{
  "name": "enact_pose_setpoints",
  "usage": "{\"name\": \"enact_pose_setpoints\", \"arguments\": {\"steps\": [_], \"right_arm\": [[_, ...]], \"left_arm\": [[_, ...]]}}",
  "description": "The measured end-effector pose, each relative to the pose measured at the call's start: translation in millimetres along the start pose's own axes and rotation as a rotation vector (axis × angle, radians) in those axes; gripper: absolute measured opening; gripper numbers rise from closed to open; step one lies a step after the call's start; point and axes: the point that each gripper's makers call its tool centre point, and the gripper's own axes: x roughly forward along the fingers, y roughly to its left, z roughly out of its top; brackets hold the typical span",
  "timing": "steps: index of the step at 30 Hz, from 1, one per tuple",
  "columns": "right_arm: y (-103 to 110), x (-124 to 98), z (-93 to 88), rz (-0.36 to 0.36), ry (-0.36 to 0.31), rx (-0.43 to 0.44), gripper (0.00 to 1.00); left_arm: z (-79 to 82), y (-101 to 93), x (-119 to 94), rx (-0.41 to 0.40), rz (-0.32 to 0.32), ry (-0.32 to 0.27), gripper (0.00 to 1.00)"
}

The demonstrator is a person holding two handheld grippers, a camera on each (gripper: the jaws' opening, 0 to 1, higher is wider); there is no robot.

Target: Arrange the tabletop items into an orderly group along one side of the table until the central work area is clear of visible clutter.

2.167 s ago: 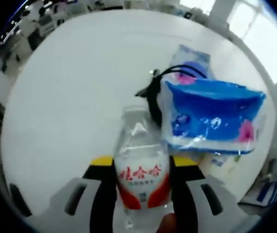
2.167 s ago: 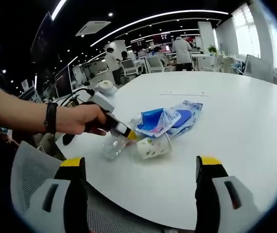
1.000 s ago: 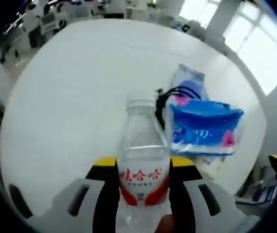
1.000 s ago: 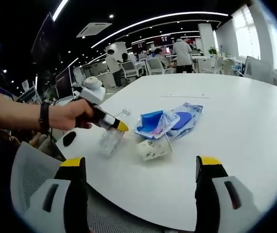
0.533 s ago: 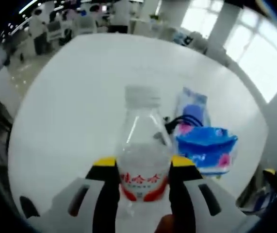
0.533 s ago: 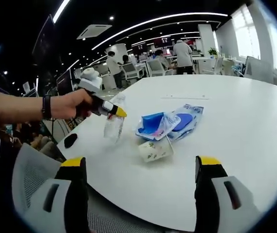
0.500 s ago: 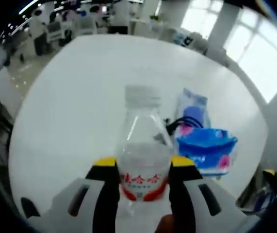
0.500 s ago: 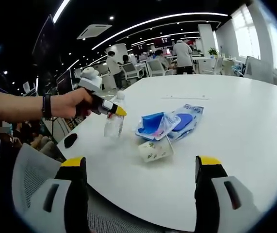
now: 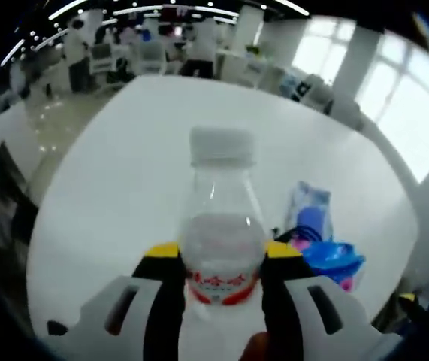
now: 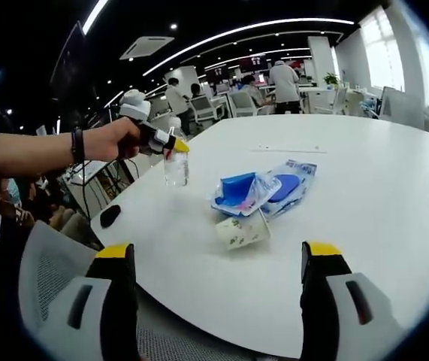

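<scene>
Bottle (image 9: pixel 222 237): clear plastic, white cap, red label band; upright between the jaws of the left gripper (image 9: pixel 220 259), which pinch it at label height, yellow tips on either side. In the right gripper view the same bottle (image 10: pixel 175 167) hangs upright above the table (image 10: pixel 379 180) near its left edge, held by the left gripper (image 10: pixel 170 146).

Hand (image 10: pixel 116 140): wrapped around the left gripper's handle, forearm level, reaching in from the left, dark band at the wrist.

Right gripper (image 10: pixel 218 301): jaws spread wide, holding nothing, low at the near table edge.

Blue packs (image 10: pixel 263 188): two plastic-wrapped packs lying together mid-table, right of the bottle and apart from it; seen also in the left gripper view (image 9: pixel 323 248).

Small white pack (image 10: pixel 240 231): just in front of the blue packs.

Black cable (image 9: pixel 293 235): beside the blue packs.

Dark small object (image 10: pixel 110 216): near the left table edge; kind unclear.
</scene>
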Motion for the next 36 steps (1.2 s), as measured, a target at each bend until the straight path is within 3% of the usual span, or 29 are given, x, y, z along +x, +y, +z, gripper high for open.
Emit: {"name": "enact_pose_setpoints", "arguments": {"steps": [14,20,30,36], "right_arm": [[1.5,1.8,-3.2,0.004,0.017,-0.001,0.9],[1.6,4.6,-8.8,0.006,0.046,0.0,0.89],[0.8,5.5,-12.4,-0.004,0.064,-0.01,0.88],[-0.4,8.5,-19.2,-0.01,0.097,-0.023,0.87]], "left_arm": [[33.5,34.9,10.0,-0.019,0.032,-0.081,0.36],[52.6,52.2,16.7,-0.024,0.058,-0.154,0.36],[65.7,82.2,44.9,-0.017,0.089,-0.166,0.36],[68.4,93.6,52.0,0.055,0.126,-0.197,0.36]]}}
